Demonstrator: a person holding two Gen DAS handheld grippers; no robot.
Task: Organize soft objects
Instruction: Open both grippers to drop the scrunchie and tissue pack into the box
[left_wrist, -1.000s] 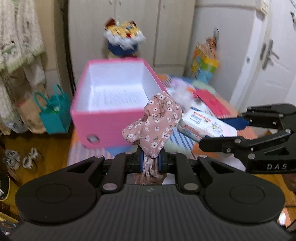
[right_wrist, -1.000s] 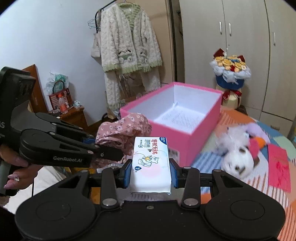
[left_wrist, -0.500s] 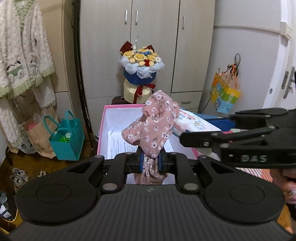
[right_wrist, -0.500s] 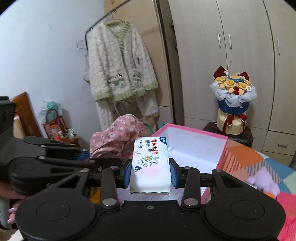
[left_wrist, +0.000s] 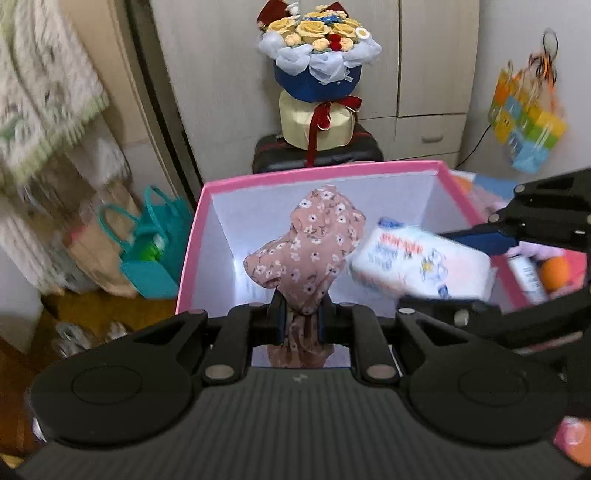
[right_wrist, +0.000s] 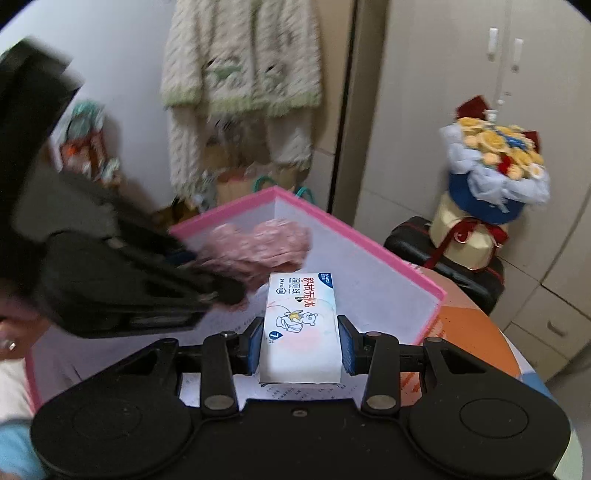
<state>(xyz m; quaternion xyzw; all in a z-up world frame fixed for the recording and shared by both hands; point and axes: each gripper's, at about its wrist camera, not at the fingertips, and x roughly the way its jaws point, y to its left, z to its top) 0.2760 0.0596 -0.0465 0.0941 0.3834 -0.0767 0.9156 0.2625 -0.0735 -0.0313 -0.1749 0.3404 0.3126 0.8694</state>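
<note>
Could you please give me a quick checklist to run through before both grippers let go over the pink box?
1. Left gripper shut on the floral cloth: ok.
2. Right gripper shut on the wet wipes pack: ok.
3. Both items over the pink box opening: ok.
4. Box floor free where they would land: ok, only white printed paper shows.
5. Grippers clear of each other: cannot tell, they sit close and blurred.
6. Height above the box floor: cannot tell.

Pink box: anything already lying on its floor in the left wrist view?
No. The pink box shows only bare white floor there; the floral cloth and wipes pack are held above it in the grippers.
</note>
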